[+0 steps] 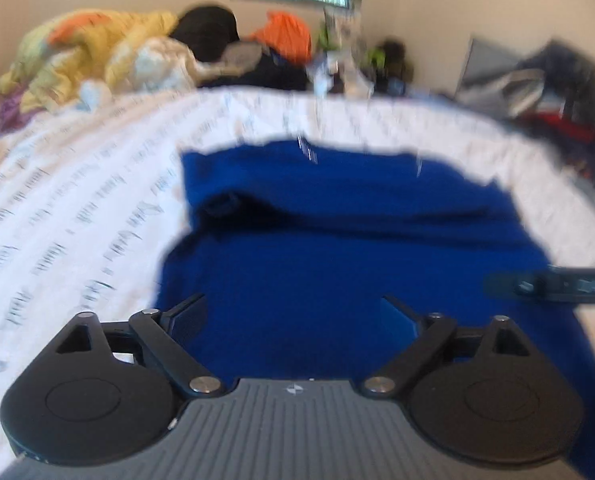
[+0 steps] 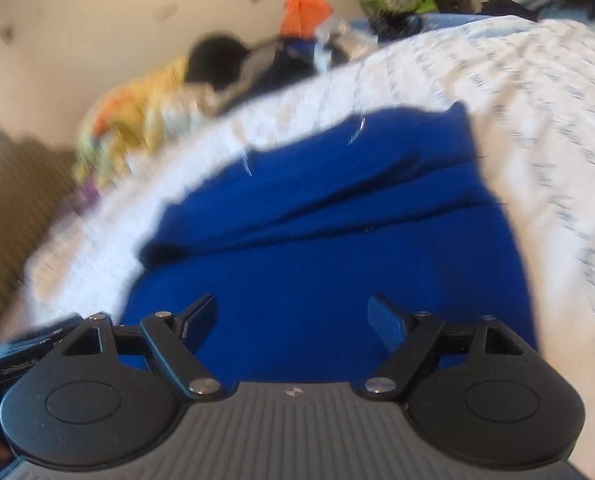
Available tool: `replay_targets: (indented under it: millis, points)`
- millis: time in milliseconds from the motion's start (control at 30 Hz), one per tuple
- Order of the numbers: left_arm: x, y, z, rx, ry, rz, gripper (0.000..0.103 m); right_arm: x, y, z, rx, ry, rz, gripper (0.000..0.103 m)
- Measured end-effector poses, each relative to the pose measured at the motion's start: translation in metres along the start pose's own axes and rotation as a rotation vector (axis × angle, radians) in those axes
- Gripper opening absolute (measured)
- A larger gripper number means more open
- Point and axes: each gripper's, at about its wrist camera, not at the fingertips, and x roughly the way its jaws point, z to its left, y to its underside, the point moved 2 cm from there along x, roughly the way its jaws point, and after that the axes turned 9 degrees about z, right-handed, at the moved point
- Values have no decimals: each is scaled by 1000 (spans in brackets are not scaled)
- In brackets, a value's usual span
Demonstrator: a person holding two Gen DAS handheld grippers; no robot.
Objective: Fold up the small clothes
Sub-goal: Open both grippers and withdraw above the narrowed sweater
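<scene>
A blue garment lies spread on the bed's white printed sheet, a fold ridge across it. The left hand-held gripper and the right hand-held gripper hover above it, jaws wide apart, holding nothing.

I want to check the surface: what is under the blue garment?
The blue garment lies on a white sheet printed with dark writing. The sheet directly beneath it is covered, so hidden.

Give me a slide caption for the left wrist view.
Open left gripper poised over a blue garment on a script-printed white bedsheet.
</scene>
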Motion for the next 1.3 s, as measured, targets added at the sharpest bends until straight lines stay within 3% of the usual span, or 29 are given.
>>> replay_targets:
  millis: [67, 100, 133, 233, 433, 600, 1300]
  points:
    - [29, 11, -3, 20, -48, 47, 94, 20, 2, 14, -120, 155, -49, 83]
    - [30, 16, -9, 67, -81, 10, 103, 25, 6, 17, -157, 214, -63, 84]
    - [27, 27, -4, 84, -90, -15, 103, 26, 13, 19, -178, 234, -91, 91]
    - [26, 30, 4, 45, -51, -5, 103, 20, 29, 13, -169, 224, -118, 95]
    - [25, 32, 5, 52, -46, -10, 103, -10, 61, 19, -181, 210, -66, 99]
    - [21, 30, 2, 52, -47, -10, 103, -31, 101, 18, -186, 199, -107, 103]
    - [22, 29, 1, 50, -49, -11, 103, -26, 97, 24, -188, 203, -109, 103]
